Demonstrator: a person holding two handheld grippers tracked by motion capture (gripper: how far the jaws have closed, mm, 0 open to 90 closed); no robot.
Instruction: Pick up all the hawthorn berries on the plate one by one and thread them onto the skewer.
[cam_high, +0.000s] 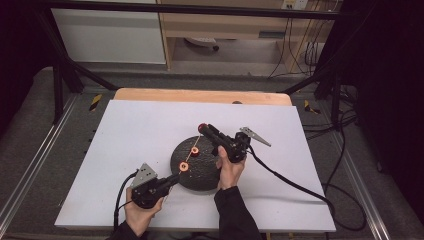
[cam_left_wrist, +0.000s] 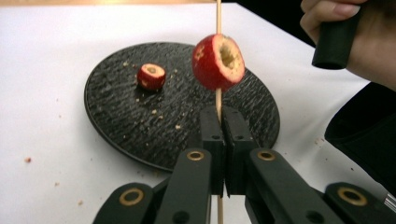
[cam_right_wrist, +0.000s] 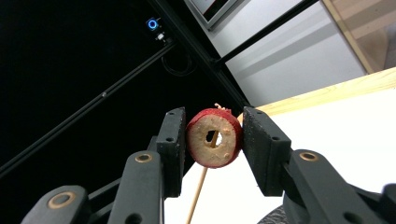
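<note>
Over the black plate (cam_high: 200, 172), a thin wooden skewer (cam_left_wrist: 218, 100) is clamped by the left gripper (cam_left_wrist: 218, 122) at about 7 o'clock. Three cored red fruits are counted: one threaded on the skewer (cam_left_wrist: 217, 62), pale flesh around its hole, one pinched in the right gripper (cam_right_wrist: 211, 140) at 12 o'clock (cam_right_wrist: 215, 137), one left on the plate (cam_left_wrist: 151, 76). Crumbs are scattered about.

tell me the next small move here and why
Probably slide the cored fruit held by the right gripper further down the skewer. The stick's tip already shows through its hole, the left gripper pinches the skewer steady, and one fruit is already threaded lower down.
</note>
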